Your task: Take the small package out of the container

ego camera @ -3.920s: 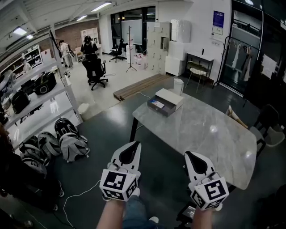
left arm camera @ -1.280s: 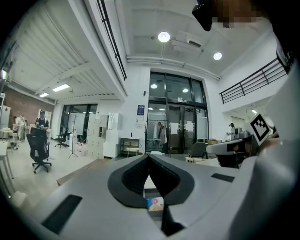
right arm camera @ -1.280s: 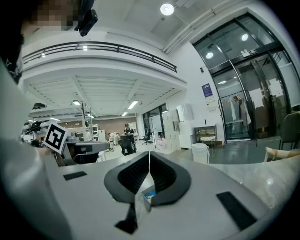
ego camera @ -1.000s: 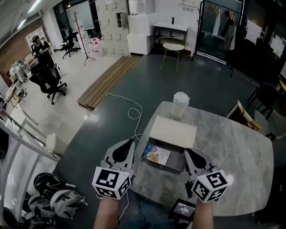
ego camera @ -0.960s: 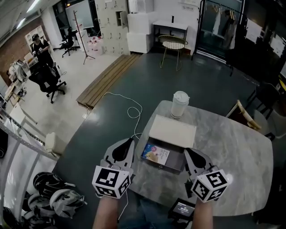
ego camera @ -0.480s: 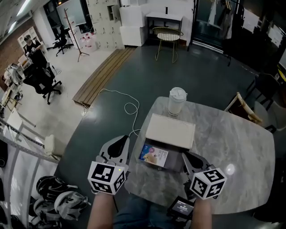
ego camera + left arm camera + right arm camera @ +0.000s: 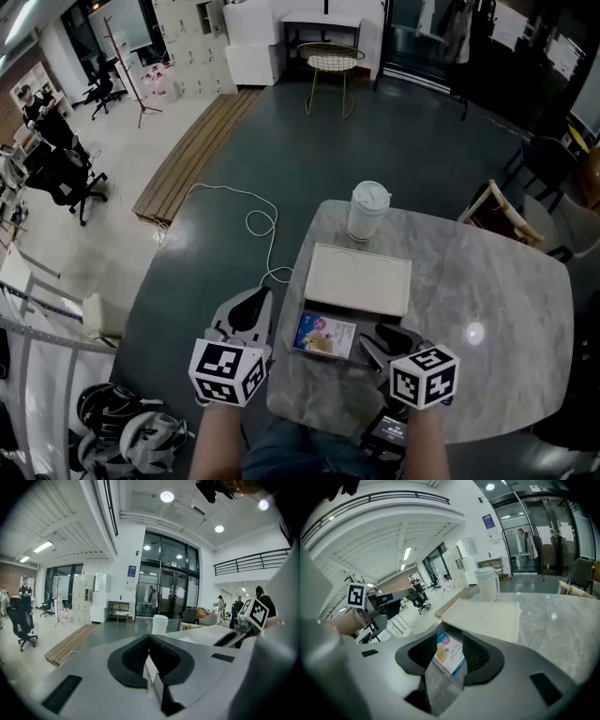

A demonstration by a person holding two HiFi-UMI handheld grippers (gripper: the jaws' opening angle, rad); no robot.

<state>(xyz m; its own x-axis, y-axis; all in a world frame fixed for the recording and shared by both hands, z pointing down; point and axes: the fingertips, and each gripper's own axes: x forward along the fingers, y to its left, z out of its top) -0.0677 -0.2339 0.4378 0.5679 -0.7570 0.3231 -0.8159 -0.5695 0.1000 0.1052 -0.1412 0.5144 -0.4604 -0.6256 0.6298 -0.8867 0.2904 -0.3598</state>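
Small package [image 7: 324, 336] lies flat in the open container [image 7: 309, 353], near table [image 7: 487, 300] edge. Right gripper [image 7: 370, 339] sits at its 3 o'clock, jaws parted, package just ahead between them, ungripped. Left gripper [image 7: 246, 314] at 9 o'clock, clenched, empty. Lid [image 7: 359, 279] at 12.

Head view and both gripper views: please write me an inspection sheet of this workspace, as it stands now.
Surface: marble table, no spill seen.
Job's things: open box at the near edge, lid behind it, small package inside.
Clutter: lidded cup beyond the lid.
Grippers: left gripper shut, left of the box; right gripper open, pointing at the package.
Cables: white cable on the floor.
Surroundings: planks, chair, bags.
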